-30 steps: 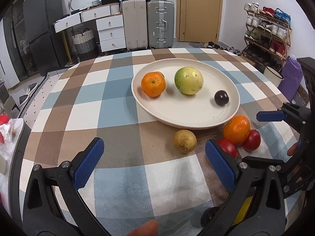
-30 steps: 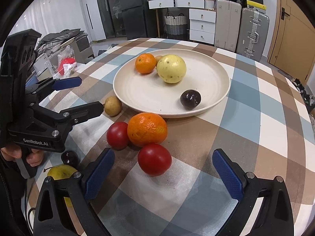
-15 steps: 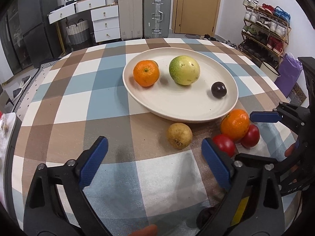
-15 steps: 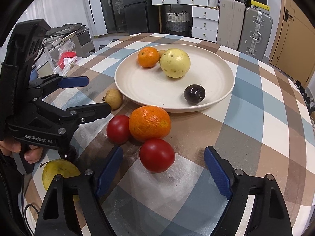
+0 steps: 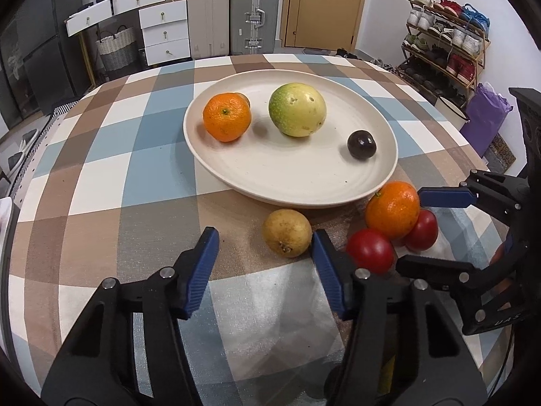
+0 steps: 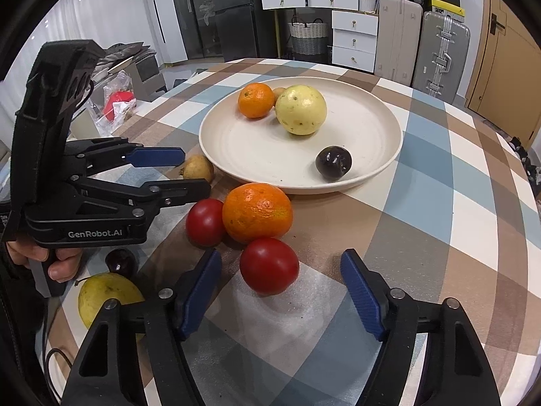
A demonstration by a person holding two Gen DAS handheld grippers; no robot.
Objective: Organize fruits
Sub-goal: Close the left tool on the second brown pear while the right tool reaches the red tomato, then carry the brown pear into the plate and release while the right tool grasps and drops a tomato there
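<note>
Small brown fruit mostly hidden behind plate orange — kind unclear. Yellow fruit and dark plum partly covered by gripper bodies — left wrist view barely shows them.

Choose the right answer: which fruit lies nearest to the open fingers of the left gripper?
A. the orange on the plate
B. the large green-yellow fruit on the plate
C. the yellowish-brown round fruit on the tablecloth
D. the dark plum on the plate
C: the yellowish-brown round fruit sits on the tablecloth just ahead of the left gripper, close beside its right finger, while the other three lie farther off on the plate.
</note>
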